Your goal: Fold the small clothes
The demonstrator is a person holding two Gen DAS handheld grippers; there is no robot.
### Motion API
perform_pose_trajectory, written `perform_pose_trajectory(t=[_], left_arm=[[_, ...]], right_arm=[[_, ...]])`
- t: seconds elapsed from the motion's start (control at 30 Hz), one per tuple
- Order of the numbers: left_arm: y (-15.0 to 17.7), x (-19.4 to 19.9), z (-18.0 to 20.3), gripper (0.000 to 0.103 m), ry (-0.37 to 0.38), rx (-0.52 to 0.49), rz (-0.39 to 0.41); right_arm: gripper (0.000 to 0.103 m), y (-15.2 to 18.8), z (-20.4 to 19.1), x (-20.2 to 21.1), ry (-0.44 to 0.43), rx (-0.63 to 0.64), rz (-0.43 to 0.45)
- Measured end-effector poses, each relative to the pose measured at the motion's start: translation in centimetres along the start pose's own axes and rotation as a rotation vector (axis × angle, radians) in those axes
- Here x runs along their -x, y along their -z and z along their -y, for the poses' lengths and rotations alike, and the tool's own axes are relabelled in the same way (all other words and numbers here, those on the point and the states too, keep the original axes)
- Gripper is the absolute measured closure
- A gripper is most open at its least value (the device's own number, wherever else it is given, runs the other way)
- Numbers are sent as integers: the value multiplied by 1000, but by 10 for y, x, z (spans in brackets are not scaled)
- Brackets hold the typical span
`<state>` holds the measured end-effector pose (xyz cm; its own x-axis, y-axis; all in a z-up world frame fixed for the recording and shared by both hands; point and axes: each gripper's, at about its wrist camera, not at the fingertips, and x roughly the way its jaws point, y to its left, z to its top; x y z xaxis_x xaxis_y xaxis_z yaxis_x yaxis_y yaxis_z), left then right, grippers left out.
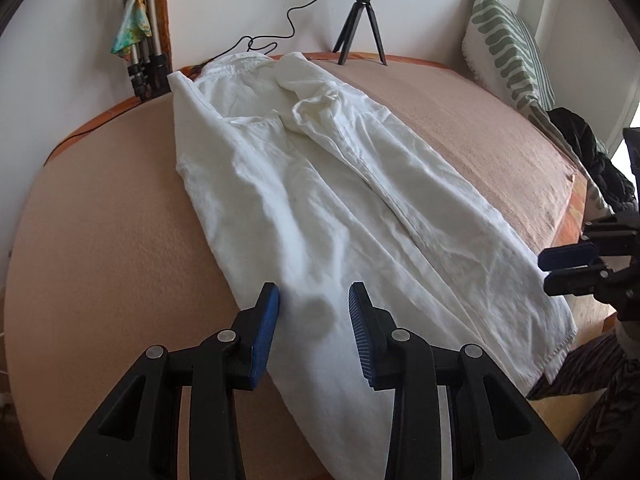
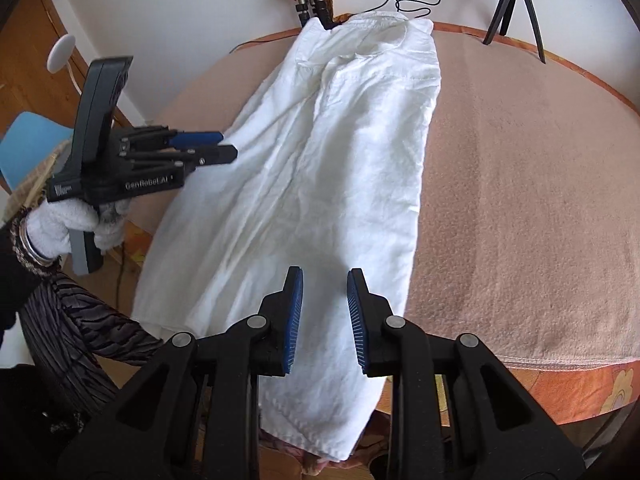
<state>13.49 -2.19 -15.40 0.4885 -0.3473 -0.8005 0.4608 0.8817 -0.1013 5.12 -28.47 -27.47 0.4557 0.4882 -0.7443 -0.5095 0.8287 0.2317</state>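
- White crumpled cotton shirt (image 1: 304,200) lies lengthwise on the peach fleece blanket (image 1: 100,240) covering the bed. Collar end is far, by the wall; hem end is near me and hangs over the bed edge in the right wrist view.
- Shirt looks already narrowed into a long strip, sides folded in. My read: next step is folding it across its length, hem toward collar.
- Left tongs (image 1: 314,300): blue pads apart, nothing between them, hovering over the near left part of the shirt. Can't tell if they touch the cloth.
- Right tongs (image 2: 325,286): pads apart too, empty, over the hem area near the shirt's right edge.
- In the right wrist view the left tongs sit out to the shirt's left side, clear of the cloth edge.
- Risks from here:
  - Grabbing only the top layer. The strip is several layers thick, so a shallow pinch would peel the side fold open when lifted.
  - Uneven grip points. The tongs aren't level with each other along the hem, so lifting could skew the fold.
  - The overhanging hem could drag more cloth off the bed if I pull toward myself.
  - The fleece looks grippy; the shirt may bunch rather than slide.
  - Far end is crowded: black mini tripod (image 1: 362,24) and a black cable (image 1: 280,28) sit just beyond the collar. An overshoot carrying the hem forward could snag them.
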Motion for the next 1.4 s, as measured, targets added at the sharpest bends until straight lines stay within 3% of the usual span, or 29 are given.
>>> perform_pose_trajectory(t=[0.07,0.13,0.33,0.47,0.63,0.7,0.87,0.9,0.93,0.97,1.03,1.27,1.33,1.37,1.4], left_arm=[[16,5,11,70,60,-32,-8],[29,8,25,70,120,-66,-9],[57,19,42,70,152,-61,-10],[75,46,36,70,118,-48,2],[88,63,19,70,80,3,16],[88,58,11,70,61,38,0],[96,51,7,67,85,116,-45],[98,49,8,67,90,128,-59],[100,47,8,67,107,143,-69],[102,46,8,67,126,161,-77],[104,40,7,67,150,195,-94],[107,12,11,68,241,269,-155],[107,9,10,76,273,292,-157],[107,9,9,87,288,309,-156],[107,9,8,92,306,324,-158]], right_arm=[[78,1,-12,2,-65,12,-7],[78,3,-26,-3,-60,41,-15],[78,5,-38,-30,-69,32,-75],[78,10,-46,-40,-128,24,-125],[78,19,-61,-52,-109,59,-157],[99,20,-64,-52,-92,62,-169],[99,29,-58,-32,-25,86,-176],[97,31,-50,-24,-27,54,-175],[90,33,-40,-16,-33,19,-166],[74,36,-30,-6,-26,-6,-153],[55,41,-10,8,5,-48,-130],[54,53,34,-5,-69,-160,-181],[51,53,37,-15,-113,-182,-209],[52,55,35,-18,-129,-180,-212],[56,56,34,-21,-140,-175,-217]])
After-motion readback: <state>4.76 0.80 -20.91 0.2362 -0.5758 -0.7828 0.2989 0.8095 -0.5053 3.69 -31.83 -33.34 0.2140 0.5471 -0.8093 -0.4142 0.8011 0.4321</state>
